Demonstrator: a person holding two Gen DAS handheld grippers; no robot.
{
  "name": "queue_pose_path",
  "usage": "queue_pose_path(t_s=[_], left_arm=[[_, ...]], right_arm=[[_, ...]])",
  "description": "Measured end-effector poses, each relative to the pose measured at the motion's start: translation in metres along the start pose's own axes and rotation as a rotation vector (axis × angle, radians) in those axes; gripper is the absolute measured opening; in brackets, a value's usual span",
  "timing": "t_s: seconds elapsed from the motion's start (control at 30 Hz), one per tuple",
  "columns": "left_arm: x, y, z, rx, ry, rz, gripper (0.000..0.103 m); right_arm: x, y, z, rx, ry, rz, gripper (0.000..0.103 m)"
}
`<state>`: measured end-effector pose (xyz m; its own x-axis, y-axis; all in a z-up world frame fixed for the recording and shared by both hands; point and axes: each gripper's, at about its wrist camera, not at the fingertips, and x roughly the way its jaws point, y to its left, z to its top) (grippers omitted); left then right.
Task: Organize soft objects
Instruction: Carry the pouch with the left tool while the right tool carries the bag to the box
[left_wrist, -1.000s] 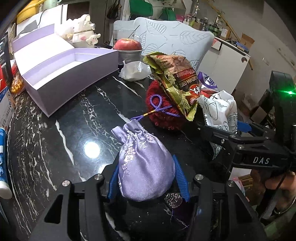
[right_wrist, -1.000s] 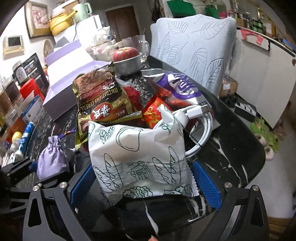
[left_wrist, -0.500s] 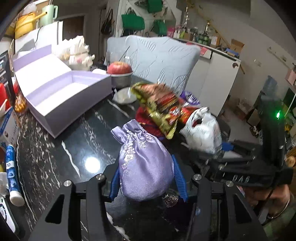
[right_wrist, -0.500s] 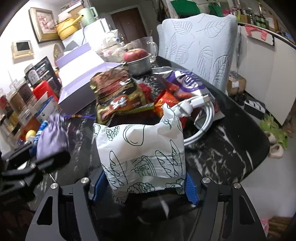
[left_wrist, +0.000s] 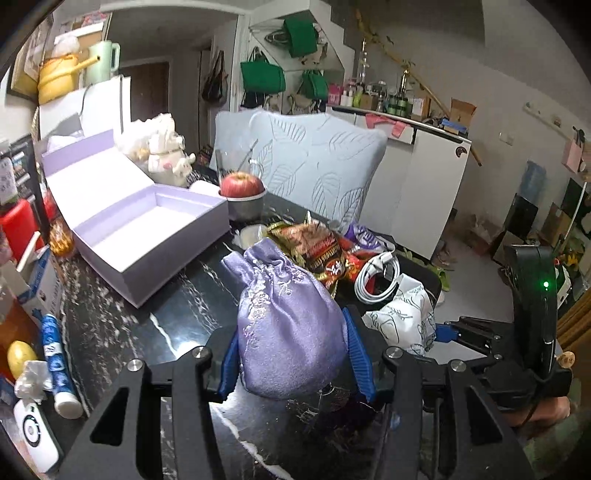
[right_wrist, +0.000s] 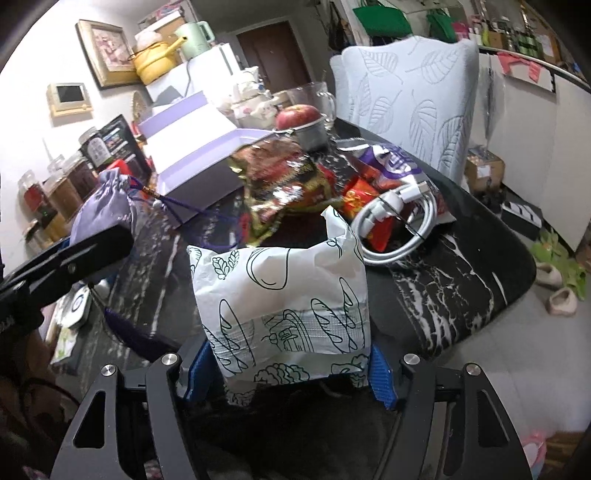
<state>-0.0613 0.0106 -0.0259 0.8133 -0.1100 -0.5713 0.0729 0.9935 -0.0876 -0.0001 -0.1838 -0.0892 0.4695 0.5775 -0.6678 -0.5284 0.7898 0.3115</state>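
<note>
The left claw (left_wrist: 291, 356) is closed on a lilac drawstring pouch (left_wrist: 286, 325), its blue pads (left_wrist: 356, 354) pressing in on both flanks of the bag's rounded belly. The pouch's gathered neck stands away from the claw, and the bag hangs clear above the black marbled counter (left_wrist: 177, 306); in the right wrist view its purple cord (right_wrist: 177, 203) trails down toward the counter.

The right claw (right_wrist: 288, 369) has narrowed over the last second and now grips a white packet printed with bread drawings (right_wrist: 280, 291), a blue pad at each lower corner. The packet stands upright between the fingers, its crumpled top pointing away.

Just beyond both claws lies a heap on the counter: a brown and gold snack bag (right_wrist: 284, 177), red wrappers (right_wrist: 360, 199), a purple and white packet (right_wrist: 395, 158) and a coiled white cable (right_wrist: 395, 225). Farther back and to the left an open lilac box (left_wrist: 147, 225) sits with its lid raised. Beside it is a metal bowl (left_wrist: 245, 206) holding a red apple (left_wrist: 242, 184). Behind the counter stands a chair with a leaf-patterned cover (left_wrist: 314, 162).
</note>
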Motion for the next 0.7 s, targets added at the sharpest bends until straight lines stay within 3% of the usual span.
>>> queue_pose_path(t_s=[0.37, 0.7], left_arm=[[-0.036, 0.015, 0.01, -0.013, -0.079, 0.069, 0.05], [-0.058, 0.03, 0.037, -0.01, -0.165, 0.165, 0.05]], right_arm=[[-0.031, 0.03, 0.007, -0.08, -0.069, 0.063, 0.069], [-0.047, 0.058, 0.041, -0.195, -0.147, 0.107, 0.069]])
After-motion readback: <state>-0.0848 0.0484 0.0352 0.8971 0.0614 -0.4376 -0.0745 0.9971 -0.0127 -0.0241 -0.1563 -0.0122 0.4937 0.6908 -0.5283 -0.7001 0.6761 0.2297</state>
